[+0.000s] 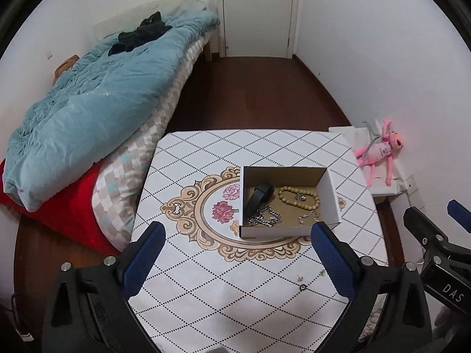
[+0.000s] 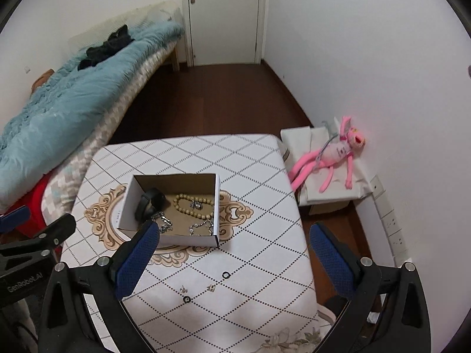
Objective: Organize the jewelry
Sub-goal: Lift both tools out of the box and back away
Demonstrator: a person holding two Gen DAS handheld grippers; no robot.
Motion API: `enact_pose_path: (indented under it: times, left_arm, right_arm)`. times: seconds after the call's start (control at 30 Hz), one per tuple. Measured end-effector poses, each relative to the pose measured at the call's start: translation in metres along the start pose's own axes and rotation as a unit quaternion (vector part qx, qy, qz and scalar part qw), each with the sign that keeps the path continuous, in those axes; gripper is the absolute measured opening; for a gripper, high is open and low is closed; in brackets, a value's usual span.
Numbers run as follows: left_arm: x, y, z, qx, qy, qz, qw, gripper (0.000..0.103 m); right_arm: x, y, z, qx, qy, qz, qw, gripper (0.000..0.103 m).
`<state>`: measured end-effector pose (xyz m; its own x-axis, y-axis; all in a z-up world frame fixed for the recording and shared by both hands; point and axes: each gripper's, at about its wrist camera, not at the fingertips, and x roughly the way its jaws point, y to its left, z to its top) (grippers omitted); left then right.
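Two grippers hover above a table (image 2: 259, 182) spread with a diamond-patterned cloth: the left gripper (image 1: 238, 253) and the right gripper (image 2: 232, 259) both have their blue-padded jaws spread wide, with nothing between them. On the cloth sits an open cardboard box (image 2: 126, 206), resting partly over an ornate printed frame. Inside it lie a beaded bracelet (image 2: 192, 204) ringing a small silver piece (image 2: 196, 205), a black band (image 2: 150, 203) leaning at the left, a heavy silver chain (image 1: 263, 217) at the front left and a finer silver chain (image 2: 201, 226) at the front right. Loose on the cloth nearer the grippers (well apart from the box) are two small black rings (image 2: 225, 275) (image 2: 186, 299), a tiny stud-like earring (image 2: 184, 289) and another small metallic piece (image 2: 210, 287), too small to identify. Beyond the table, a pink plush toy (image 2: 332, 153) lies by the wall, and a teal quilt (image 1: 97, 108) covers the bed.
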<state>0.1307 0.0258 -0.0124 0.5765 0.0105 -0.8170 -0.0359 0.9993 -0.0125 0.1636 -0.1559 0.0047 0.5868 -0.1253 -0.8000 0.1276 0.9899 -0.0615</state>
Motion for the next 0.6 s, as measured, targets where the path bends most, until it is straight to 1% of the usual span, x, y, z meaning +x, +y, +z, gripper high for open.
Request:
enact_pose_path:
  times: [0.17,0.33,0.47,0.6]
  left_arm:
    - [-0.021,0.0,-0.002,-0.003,-0.013,-0.01,0.9999,0.101]
    - [-0.028,0.001,-0.002,-0.01,-0.02,-0.004,0.9997,0.101]
    - [-0.023,0.0,-0.004,-0.01,-0.02,-0.003,0.9997,0.101]
    - [-0.004,-0.003,-0.014,-0.002,-0.005,0.007,1.0,0.101]
  right_arm:
    - [-0.029,-0.002,-0.002,0.004,-0.022,0.007,1.0,0.103]
    - [-0.045,-0.007,-0.003,0.019,-0.028,0.027,0.999,0.103]
    - [-0.04,-0.011,-0.007,0.023,-0.018,0.03,0.999,0.103]
    - [-0.013,-0.019,-0.018,0.036,0.016,0.038,0.998,0.103]
